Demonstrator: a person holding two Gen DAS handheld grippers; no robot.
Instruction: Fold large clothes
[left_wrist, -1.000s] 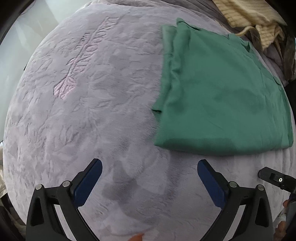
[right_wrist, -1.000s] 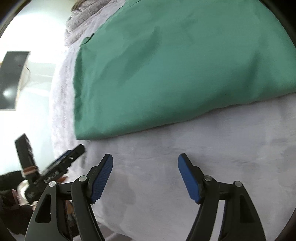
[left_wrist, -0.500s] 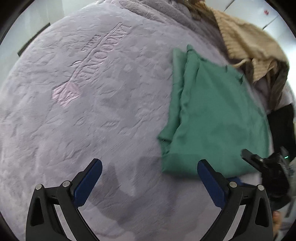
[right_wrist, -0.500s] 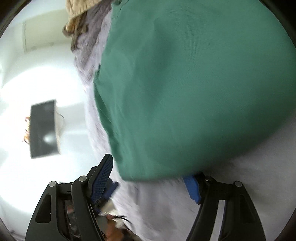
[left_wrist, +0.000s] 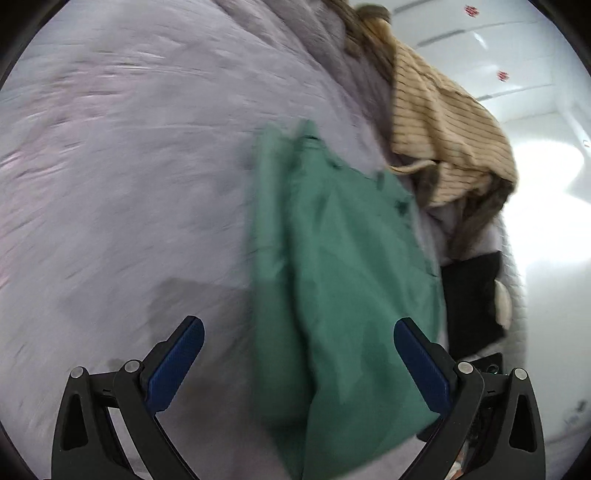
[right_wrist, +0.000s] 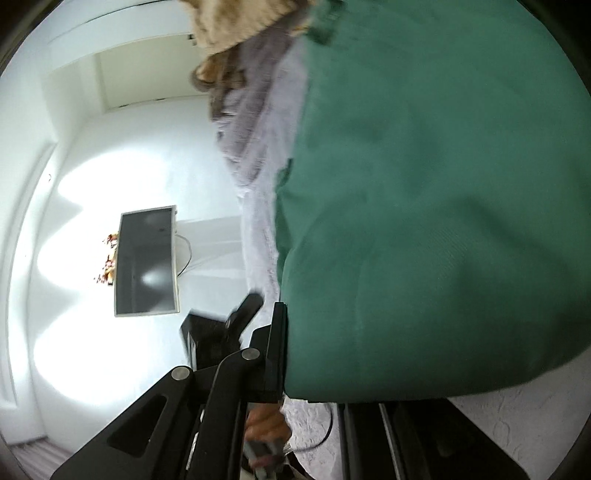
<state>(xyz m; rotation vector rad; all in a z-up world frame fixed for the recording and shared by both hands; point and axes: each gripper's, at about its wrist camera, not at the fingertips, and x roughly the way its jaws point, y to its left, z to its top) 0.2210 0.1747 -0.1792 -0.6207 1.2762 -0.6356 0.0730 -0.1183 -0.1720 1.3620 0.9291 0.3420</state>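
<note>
A folded green garment (left_wrist: 351, 258) lies on the lilac bed cover (left_wrist: 129, 184). My left gripper (left_wrist: 299, 354) is open, and the garment's near corner reaches down between its blue pads (left_wrist: 177, 362) without either pad pressing it. In the right wrist view the green garment (right_wrist: 424, 203) fills the right half. My right gripper (right_wrist: 288, 325) is shut on its near edge. One black finger (right_wrist: 277, 332) shows against the cloth, while the other is hidden under the fabric.
A beige striped garment (left_wrist: 443, 140) is heaped at the far side of the bed, with a black item (left_wrist: 472, 295) beside the green one. The bed's edge, a white wall and a dark screen (right_wrist: 146, 260) lie left of the right gripper. A hand (right_wrist: 266, 421) shows low down.
The right gripper has closed on the green garment's edge. The left gripper has swung toward the garment, whose near corner now lies between its open fingers. Both views have rotated.
</note>
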